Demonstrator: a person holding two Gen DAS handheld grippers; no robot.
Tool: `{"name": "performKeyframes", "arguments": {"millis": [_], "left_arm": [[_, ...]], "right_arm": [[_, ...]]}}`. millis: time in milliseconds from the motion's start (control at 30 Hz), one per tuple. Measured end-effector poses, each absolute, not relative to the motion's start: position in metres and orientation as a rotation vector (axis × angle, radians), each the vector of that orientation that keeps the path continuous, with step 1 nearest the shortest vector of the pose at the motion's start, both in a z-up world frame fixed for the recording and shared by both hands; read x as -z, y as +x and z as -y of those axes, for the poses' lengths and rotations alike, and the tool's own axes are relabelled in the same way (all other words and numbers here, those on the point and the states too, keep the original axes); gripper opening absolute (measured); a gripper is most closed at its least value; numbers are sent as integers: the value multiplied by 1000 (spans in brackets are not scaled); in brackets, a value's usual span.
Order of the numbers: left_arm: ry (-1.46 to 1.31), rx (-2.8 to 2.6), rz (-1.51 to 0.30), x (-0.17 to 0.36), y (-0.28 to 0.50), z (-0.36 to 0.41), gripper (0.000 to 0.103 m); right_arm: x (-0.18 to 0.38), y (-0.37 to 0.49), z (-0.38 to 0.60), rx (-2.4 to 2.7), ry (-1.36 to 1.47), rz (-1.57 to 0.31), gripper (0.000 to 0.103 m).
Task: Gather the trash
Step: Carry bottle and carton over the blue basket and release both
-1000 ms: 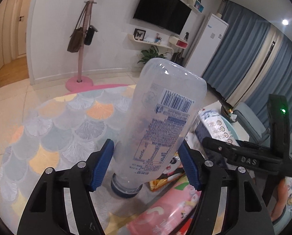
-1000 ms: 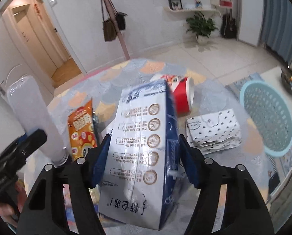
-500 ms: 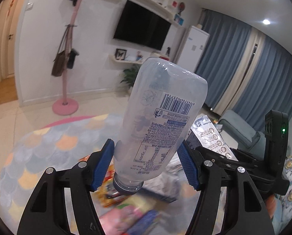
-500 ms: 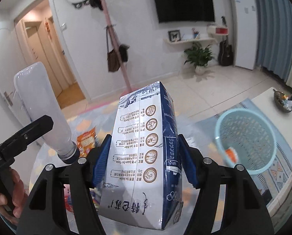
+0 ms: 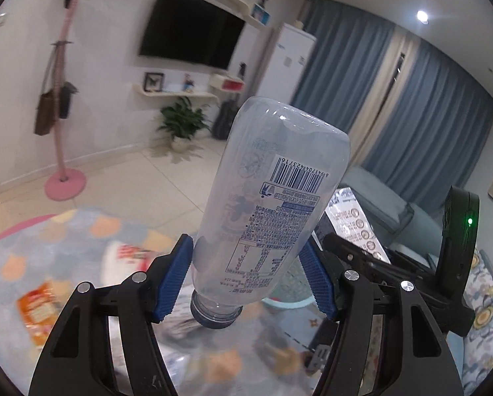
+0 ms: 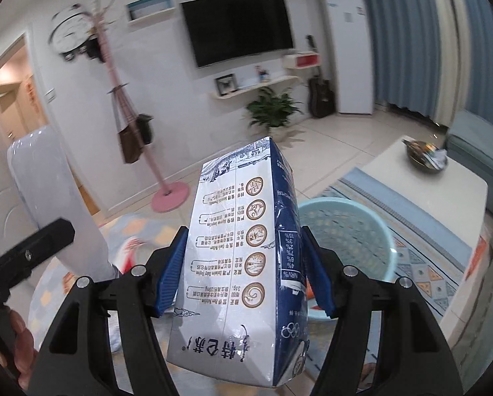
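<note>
My left gripper [image 5: 246, 280] is shut on a clear plastic bottle [image 5: 272, 204], held cap down and tilted, high above the rug. My right gripper [image 6: 243, 274] is shut on a white and blue milk carton [image 6: 243, 257]. A light blue basket [image 6: 345, 231] stands on the floor just beyond and right of the carton; in the left wrist view its rim [image 5: 289, 297] shows under the bottle. The bottle also shows at the left of the right wrist view [image 6: 54, 211]. The carton shows right of the bottle in the left wrist view [image 5: 352, 221].
An orange snack bag [image 5: 38, 307] and a red and white cup [image 5: 127, 260] lie on the patterned rug [image 5: 64, 241]. A white coffee table [image 6: 444, 198] stands right of the basket. A pink coat stand [image 6: 167, 194] and a plant [image 6: 272, 112] are by the far wall.
Both grippers have risen and swung right with the bottle and carton held. The blue basket has come closer, now just behind the carton.
</note>
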State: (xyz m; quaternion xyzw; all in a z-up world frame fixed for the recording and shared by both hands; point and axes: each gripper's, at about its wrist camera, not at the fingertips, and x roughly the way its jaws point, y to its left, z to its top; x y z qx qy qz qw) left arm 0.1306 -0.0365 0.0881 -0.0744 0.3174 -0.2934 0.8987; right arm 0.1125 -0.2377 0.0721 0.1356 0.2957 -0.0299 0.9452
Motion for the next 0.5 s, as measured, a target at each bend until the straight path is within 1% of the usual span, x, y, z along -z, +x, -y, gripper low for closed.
{"name": "performKeyframes", "arguments": {"millis": [233,500], "left_arm": [[-147,691,-775,-57,158,116,64],[-128,683,-896,-10,188,173,64]], "right_arm": [[-40,127,302,160,334,-649,62],[24,150,363,206,448,-760,62]]}}
